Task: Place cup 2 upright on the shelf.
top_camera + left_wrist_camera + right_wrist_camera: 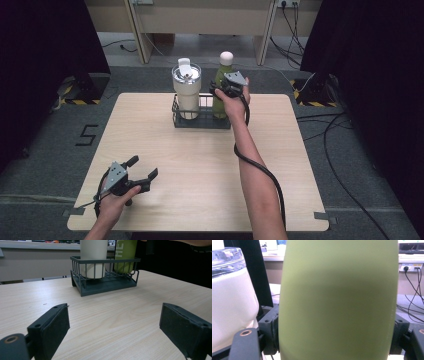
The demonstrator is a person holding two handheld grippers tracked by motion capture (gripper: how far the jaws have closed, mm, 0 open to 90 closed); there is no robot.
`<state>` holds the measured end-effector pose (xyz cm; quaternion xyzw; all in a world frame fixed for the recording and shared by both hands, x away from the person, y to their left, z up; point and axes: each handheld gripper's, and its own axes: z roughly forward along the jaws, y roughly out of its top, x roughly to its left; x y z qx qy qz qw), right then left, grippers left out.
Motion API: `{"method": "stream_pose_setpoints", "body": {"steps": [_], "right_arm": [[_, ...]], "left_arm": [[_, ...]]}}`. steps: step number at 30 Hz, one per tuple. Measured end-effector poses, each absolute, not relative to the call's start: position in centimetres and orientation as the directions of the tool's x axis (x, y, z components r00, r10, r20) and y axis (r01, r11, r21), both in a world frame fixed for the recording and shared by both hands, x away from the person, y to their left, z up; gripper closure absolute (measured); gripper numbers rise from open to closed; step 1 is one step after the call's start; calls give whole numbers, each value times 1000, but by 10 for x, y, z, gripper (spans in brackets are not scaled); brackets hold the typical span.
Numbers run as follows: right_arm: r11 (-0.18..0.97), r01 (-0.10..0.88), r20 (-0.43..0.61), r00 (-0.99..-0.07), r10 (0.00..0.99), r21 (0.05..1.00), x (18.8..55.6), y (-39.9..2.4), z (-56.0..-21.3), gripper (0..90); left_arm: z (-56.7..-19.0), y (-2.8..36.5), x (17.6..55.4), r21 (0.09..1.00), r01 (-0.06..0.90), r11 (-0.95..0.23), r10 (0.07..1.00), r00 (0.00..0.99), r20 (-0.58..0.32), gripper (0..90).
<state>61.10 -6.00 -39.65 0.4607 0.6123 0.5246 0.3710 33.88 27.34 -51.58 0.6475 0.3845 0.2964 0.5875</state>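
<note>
A green bottle (219,102) with a white cap stands in a dark wire basket (200,123) at the table's far side, to the right of a white tumbler (186,92) with a clear lid. My right gripper (221,89) is shut on the bottle's body; in the right gripper view the bottle (337,300) sits between both pads, with the tumbler (232,305) at its left. My left gripper (144,166) rests open over the near left of the table. Its jaws (113,325) stand wide with nothing between them, facing the basket (107,286).
The light wooden table (200,175) has bare surface between the basket and the near edge. Cables trail over the grey floor at the right, and black curtains hang on both sides. A desk frame stands behind the table.
</note>
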Motion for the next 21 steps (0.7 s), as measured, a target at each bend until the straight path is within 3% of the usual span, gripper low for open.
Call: {"method": "stream_pose_setpoints", "body": {"steps": [21], "right_arm": [[35, 185, 27, -322, 946, 982, 609, -56, -400, 143]], "left_arm": [[-516, 273, 339, 989, 148, -18, 844, 533, -65, 85]]}}
